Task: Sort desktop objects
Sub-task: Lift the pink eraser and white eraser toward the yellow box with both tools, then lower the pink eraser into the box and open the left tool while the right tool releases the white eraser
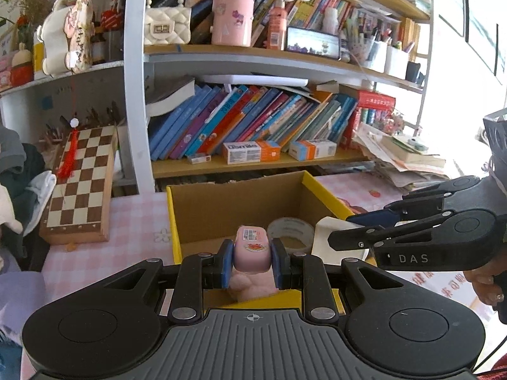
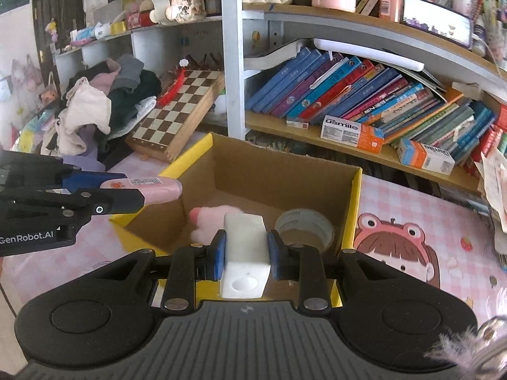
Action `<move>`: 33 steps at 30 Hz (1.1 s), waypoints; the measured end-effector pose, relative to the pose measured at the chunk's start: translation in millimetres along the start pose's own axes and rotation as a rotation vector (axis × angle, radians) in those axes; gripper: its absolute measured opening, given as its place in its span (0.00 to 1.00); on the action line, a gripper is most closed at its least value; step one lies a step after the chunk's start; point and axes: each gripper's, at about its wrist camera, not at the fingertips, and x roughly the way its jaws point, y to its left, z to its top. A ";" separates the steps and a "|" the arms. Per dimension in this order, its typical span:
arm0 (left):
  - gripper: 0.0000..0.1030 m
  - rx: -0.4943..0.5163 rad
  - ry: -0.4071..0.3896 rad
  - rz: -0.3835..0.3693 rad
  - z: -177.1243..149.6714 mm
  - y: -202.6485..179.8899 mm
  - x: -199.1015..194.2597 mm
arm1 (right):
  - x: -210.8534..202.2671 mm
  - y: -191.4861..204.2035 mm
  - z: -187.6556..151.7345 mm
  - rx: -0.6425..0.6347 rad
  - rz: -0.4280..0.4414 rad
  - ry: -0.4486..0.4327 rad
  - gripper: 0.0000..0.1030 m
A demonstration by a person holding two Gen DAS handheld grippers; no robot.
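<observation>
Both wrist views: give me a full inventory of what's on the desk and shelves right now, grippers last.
Cardboard box: one, brown with yellow rim, open on the desk.
Tape roll: one, greyish, inside the box.
Plush toy: one, pink, inside the box.
Pink case: one, held over the box's near edge.
White block: one, held over the box's near edge.
Chessboard: one, brown and cream, leaning left of the box.
Clothes pile: one, mixed colours, far left.
Books: many, mostly blue, lower shelf.
Toothpaste boxes: two, white and orange, lower shelf.
Handbag: one, cream, upper shelf.
Left gripper: shut on the pink case.
Right gripper: shut on the white block.
</observation>
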 end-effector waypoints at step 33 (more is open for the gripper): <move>0.23 0.049 0.270 0.126 24.5 15.2 149.6 | 192.2 -24.4 59.1 -0.436 0.076 0.247 0.25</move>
